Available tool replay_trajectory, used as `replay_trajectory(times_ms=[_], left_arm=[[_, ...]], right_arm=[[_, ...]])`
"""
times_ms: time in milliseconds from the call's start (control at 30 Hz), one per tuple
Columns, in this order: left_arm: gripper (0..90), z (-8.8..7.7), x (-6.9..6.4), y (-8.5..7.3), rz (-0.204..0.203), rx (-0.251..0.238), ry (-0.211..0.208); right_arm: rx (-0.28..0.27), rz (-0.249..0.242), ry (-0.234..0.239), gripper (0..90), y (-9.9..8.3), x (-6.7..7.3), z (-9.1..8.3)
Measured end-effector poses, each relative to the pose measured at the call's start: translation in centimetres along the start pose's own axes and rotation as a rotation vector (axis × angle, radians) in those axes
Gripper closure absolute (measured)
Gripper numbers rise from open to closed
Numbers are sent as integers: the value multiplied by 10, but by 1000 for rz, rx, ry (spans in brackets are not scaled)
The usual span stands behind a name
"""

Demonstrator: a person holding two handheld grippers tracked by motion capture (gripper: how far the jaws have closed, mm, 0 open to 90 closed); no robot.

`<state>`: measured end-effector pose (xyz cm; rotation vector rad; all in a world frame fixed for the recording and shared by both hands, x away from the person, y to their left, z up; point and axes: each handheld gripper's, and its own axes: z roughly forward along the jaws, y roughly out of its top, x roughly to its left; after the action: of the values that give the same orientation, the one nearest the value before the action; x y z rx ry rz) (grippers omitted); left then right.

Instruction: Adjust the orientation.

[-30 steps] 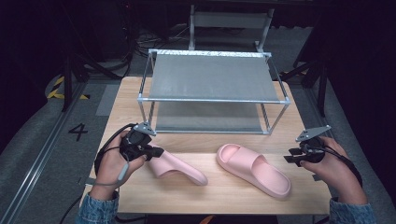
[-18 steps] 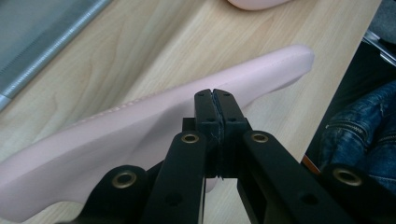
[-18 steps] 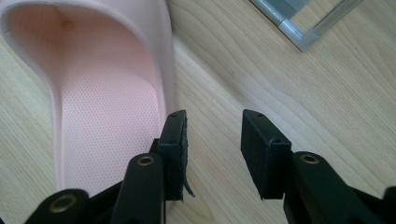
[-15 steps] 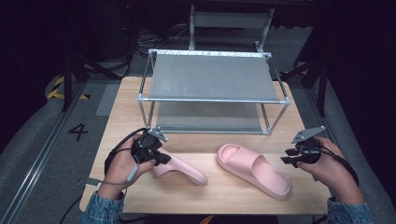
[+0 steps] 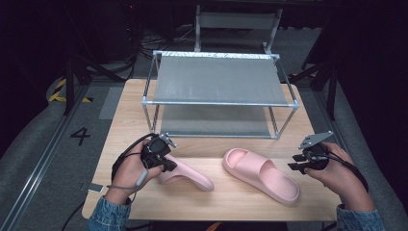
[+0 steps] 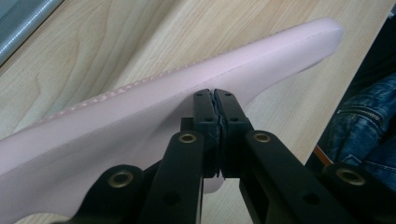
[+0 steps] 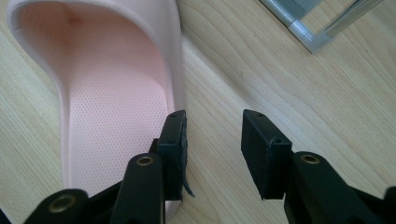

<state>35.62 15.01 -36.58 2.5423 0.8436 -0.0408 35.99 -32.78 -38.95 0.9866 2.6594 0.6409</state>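
Two pink slippers lie on the wooden table (image 5: 130,110). The left slipper (image 5: 190,175) is turned over, and my left gripper (image 5: 168,163) rests at its near-left end. In the left gripper view, the jaws are pressed together at the tips (image 6: 215,93), against the slipper's pale side (image 6: 140,107), with nothing visible between the pads. The right slipper (image 5: 262,175) lies sole down. My right gripper (image 5: 292,162) is open just to its right. In the right gripper view, one fingertip (image 7: 173,135) overlaps the slipper's rim (image 7: 112,93), and the gripper (image 7: 212,119) has bare wood between its fingertips.
A metal two-tier shoe rack (image 5: 219,102) with grey mesh shelves stands on the far half of the table; its foot (image 7: 308,37) shows ahead of the right gripper. Grey floor and cables surround the table. A denim sleeve (image 6: 364,121) is near the front edge.
My left hand has moved right and down, bringing its shut jaws against the left slipper. The right hand and both slippers have stayed where they were.
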Motion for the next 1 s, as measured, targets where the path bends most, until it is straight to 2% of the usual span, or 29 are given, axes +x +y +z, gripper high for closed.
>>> replay_trajectory(times_ms=[267, 333, 433, 567, 833, 933, 1000], left_arm=[[890, 1, 4, 7, -3, -26, 0], [877, 1, 5, 11, 7, -51, 5], [847, 3, 5, 19, 25, -81, 33], [822, 6, 4, 26, 40, -90, 50], [706, 16, 4, 45, 68, -104, 66], [611, 20, 3, 51, 77, -134, 80], [514, 20, 1, 55, 91, -175, 110]], right_arm=[[-25, 9, -16, 625, -6, 2, -7], [-25, 13, -20, 628, -7, 2, -8], [-30, 10, -30, 634, -12, 4, -11], [-29, 16, -37, 634, -16, 6, -13], [-20, 45, -52, 635, -32, 7, -19], [-19, 58, -61, 633, -39, 7, -23], [-18, 64, -66, 632, -41, 7, -24]])
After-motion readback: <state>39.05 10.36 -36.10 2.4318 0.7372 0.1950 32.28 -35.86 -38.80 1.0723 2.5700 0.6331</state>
